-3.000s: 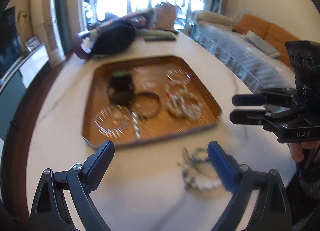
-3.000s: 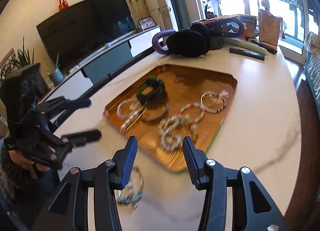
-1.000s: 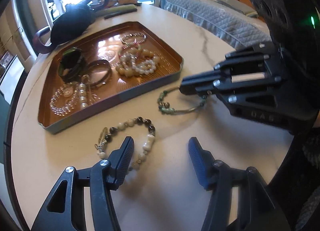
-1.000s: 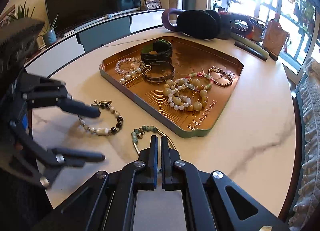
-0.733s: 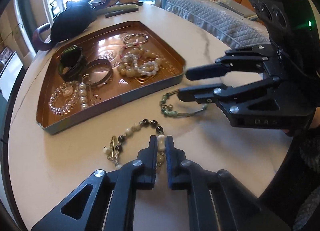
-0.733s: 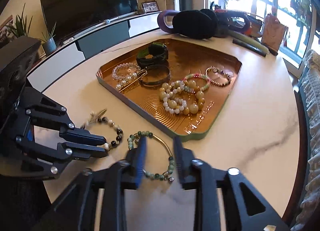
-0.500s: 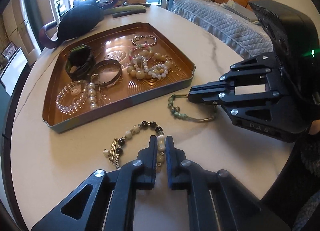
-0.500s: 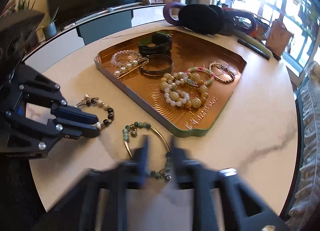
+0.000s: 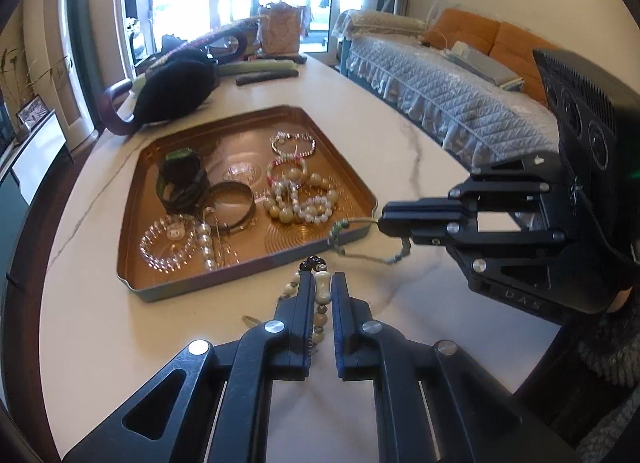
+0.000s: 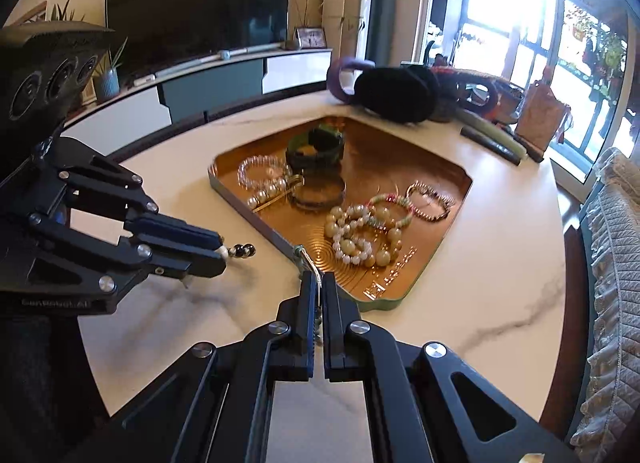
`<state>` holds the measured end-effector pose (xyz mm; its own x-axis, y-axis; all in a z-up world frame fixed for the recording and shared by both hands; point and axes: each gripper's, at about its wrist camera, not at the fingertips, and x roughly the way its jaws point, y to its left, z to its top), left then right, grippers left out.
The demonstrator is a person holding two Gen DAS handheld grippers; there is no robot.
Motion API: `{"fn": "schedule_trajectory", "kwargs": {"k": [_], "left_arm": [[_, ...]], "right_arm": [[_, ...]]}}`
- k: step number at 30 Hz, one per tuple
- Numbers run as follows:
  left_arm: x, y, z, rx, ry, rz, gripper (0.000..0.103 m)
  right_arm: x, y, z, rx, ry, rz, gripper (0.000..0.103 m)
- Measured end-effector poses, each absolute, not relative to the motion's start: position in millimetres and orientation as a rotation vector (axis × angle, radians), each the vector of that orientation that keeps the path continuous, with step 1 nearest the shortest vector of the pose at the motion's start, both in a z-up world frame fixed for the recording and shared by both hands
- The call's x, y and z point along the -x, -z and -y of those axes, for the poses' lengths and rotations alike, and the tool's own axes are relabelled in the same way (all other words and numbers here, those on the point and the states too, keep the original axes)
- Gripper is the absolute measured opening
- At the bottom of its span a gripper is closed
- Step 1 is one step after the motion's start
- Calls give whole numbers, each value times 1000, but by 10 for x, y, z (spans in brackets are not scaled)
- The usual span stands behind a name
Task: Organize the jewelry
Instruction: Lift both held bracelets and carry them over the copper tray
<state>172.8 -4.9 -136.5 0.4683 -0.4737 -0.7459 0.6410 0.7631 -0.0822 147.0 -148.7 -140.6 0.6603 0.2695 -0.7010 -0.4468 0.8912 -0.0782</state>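
A copper tray [image 9: 132,199] [image 10: 440,235] on the marble table holds several bracelets, a dark bangle [image 9: 232,203] and a green strap [image 9: 180,175]. My left gripper [image 9: 322,283] is shut on a cream and black bead bracelet [image 9: 320,287], lifted just above the table near the tray's front edge. My right gripper [image 10: 318,283] is shut on a green bead bracelet with a gold wire [image 9: 360,247] [image 10: 306,259], held at the tray's near rim. The left gripper shows in the right wrist view [image 10: 218,251], with black beads [image 10: 242,250] at its tip.
A black pouch with a purple handle [image 9: 172,91] [image 10: 388,93], a dark bar [image 9: 266,77] and a small gift bag [image 9: 280,33] lie on the table beyond the tray. A sofa [image 9: 440,79] stands to the right, a TV [image 10: 196,3] to the left.
Both grippers closed on the two bracelets that lay on the table, then lifted them and moved them toward the tray's front edge.
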Motion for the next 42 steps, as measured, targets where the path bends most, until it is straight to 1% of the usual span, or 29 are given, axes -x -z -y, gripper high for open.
{"fn": "schedule_trajectory", "kwargs": {"k": [5,12,18,26,31,35,37,38,39,42], "left_arm": [[-1696,1200,-8,-191,678,-778,9],[-1610,1121,-26,-196,651,-747,9],[-1595,962,-86,-162,635,-704,9],[-1936,456,-261,-99,588,-594,9],[-2312,309,-230,-82,587,-564,9],[-2645,411,-194,-56,577,-590,9],[-2795,533,-193,-40,577,-622,9],[-2831,595,-206,-31,576,-637,9],[-2847,639,-219,-25,581,-648,9],[-2828,776,-240,-30,591,-675,9]], "right_arm": [[-1421,1298,1501,233,-412,-714,2],[-1357,1120,1482,217,-430,-674,2],[-1309,854,1489,210,-444,-615,2],[-1502,406,1603,190,-421,-533,0],[-1811,211,1595,199,-415,-499,0],[-2009,362,1640,176,-427,-554,0],[-2072,658,1721,148,-461,-655,0],[-2068,782,1775,135,-456,-686,2],[-2062,979,1853,108,-448,-744,9],[-2017,1422,2053,42,-425,-890,15]]}}
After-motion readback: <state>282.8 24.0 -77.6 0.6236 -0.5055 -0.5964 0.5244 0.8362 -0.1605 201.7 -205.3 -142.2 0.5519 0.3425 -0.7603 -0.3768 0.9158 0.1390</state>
